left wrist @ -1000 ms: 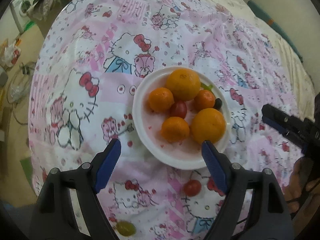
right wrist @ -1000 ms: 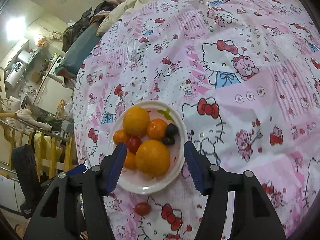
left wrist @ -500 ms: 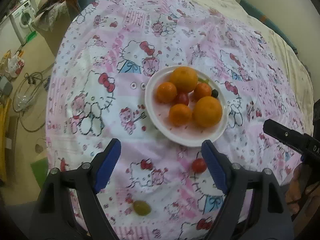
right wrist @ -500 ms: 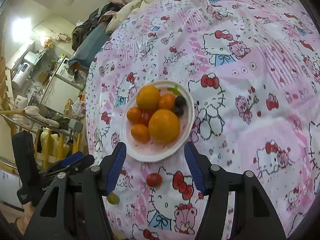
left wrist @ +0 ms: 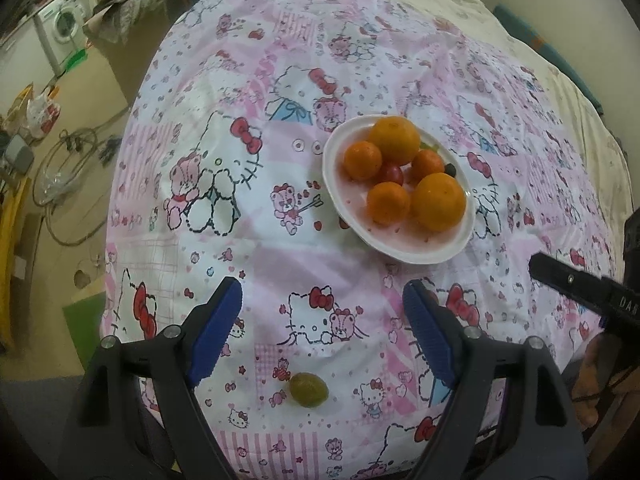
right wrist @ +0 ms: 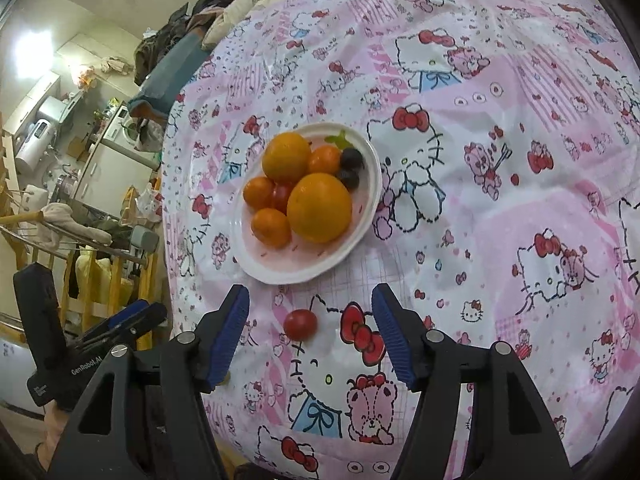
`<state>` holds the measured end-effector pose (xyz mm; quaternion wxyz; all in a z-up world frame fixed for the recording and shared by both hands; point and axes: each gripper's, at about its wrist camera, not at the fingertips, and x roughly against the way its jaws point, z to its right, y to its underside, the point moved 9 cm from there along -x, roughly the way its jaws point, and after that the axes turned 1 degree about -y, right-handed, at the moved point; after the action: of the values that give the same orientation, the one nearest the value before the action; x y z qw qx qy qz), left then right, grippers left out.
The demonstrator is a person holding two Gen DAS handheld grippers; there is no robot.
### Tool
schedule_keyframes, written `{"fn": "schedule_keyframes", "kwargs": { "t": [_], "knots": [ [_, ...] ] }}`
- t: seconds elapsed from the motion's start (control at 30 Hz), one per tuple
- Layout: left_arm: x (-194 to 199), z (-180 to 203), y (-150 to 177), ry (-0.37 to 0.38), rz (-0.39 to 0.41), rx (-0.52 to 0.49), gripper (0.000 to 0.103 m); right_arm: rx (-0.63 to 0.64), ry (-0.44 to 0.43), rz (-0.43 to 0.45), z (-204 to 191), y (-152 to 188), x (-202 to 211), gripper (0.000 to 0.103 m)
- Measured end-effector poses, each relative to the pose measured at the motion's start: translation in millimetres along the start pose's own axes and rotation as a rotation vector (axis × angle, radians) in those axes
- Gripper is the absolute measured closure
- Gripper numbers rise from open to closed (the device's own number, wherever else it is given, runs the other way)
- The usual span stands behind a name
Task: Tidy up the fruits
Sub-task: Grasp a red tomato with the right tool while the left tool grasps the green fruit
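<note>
Soft pink cartoon-print bedcover (right wrist: 500,200) is sagging under us, so our half-open, empty right claw (right wrist: 310,334), widening, and wide-open, empty left claw (left wrist: 322,330) are risking nudging the small red cherry tomato (right wrist: 300,324) and olive-green grape (left wrist: 309,389) off the bed's edge.

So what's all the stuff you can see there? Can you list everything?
plate: 1, white, on the cloth
big oranges: 2, orange, on the plate
small oranges: 3, orange, on the plate
red tomato: 1, amid the oranges
dark grapes: 2, plate's far edge
loose tomato: 1, red, on the cloth before the plate
green grape: 1, on the cloth near its edge
tablecloth: 1, pink cartoon-cat print
left gripper: black, blue pads, open, empty
right gripper: same, just been opening, empty
</note>
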<state>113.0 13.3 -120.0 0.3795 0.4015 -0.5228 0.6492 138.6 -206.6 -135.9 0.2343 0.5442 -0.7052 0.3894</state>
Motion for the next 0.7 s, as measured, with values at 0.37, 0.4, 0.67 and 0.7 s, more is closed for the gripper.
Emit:
{"fn": "schedule_keyframes", "kwargs": {
  "t": [0.37,0.4,0.67,0.7],
  "knots": [
    [-6,-15,1,0.005,-0.018,0.067,0.023,-0.021,0.002,-0.153,1,21,-53,0.036],
    [-6,-17,1,0.003,-0.020,0.069,0.023,-0.019,0.000,-0.167,0,24,-58,0.036],
    [-6,-39,9,-0.004,-0.037,0.099,0.023,0.067,0.055,-0.273,-14,45,-100,0.049],
    [-6,-42,10,-0.007,-0.038,0.102,0.023,0.076,0.065,-0.279,-14,46,-103,0.050]
  ]
}}
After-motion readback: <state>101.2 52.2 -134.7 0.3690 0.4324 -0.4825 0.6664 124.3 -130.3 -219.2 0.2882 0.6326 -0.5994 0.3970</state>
